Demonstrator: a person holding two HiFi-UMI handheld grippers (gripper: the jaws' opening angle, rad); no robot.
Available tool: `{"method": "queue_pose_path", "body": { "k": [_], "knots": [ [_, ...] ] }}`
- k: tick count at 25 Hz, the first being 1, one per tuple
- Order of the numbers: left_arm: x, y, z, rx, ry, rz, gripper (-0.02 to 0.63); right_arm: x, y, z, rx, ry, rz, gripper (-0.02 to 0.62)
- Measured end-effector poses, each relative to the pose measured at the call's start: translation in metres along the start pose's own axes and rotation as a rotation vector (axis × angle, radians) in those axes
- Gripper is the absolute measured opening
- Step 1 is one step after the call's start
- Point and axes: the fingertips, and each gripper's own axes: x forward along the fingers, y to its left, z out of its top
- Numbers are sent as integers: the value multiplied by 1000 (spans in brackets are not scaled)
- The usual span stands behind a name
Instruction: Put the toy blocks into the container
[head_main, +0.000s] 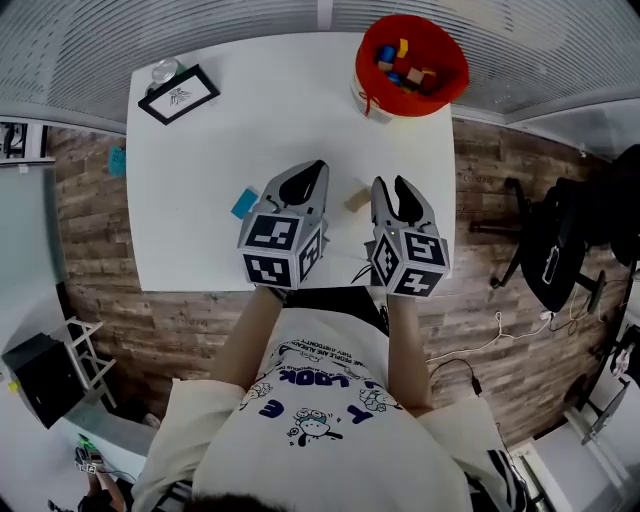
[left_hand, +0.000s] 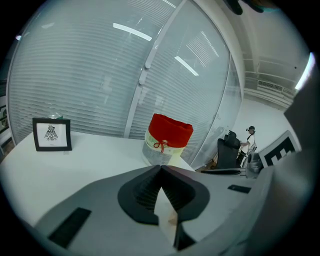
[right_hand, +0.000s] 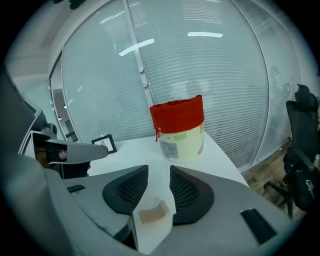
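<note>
Far right corner: we find the container (head_main: 450, 60) on the worktop (head_main: 250, 110), toy blocks (head_main: 400, 68) inside it.
Far left corner: a picture frame (head_main: 179, 94), a jar (head_main: 163, 71) just behind it.
Near edge: left gripper (head_main: 318, 166) and right gripper (head_main: 390, 183) side by side, the middle block (head_main: 357, 200) between them, the left block (head_main: 244, 203) left of both.
Right of worktop: a chair (head_main: 560, 250) on the floor.

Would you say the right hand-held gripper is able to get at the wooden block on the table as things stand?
Probably yes. The right hand-held gripper has its jaws apart; the wooden block shows through their gap on the bare table, with nothing between.
</note>
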Motion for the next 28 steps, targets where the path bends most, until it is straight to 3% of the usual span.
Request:
{"method": "queue_pose_path", "body": {
  "k": [10,28],
  "knots": [
    [8,0,-20,-9,48,-8,31,7,-2,-28,-5,74,-1,147],
    [12,8,-42,-38,90,-11,31,18,12,-72,-46,214,57,272]
  ]
}}
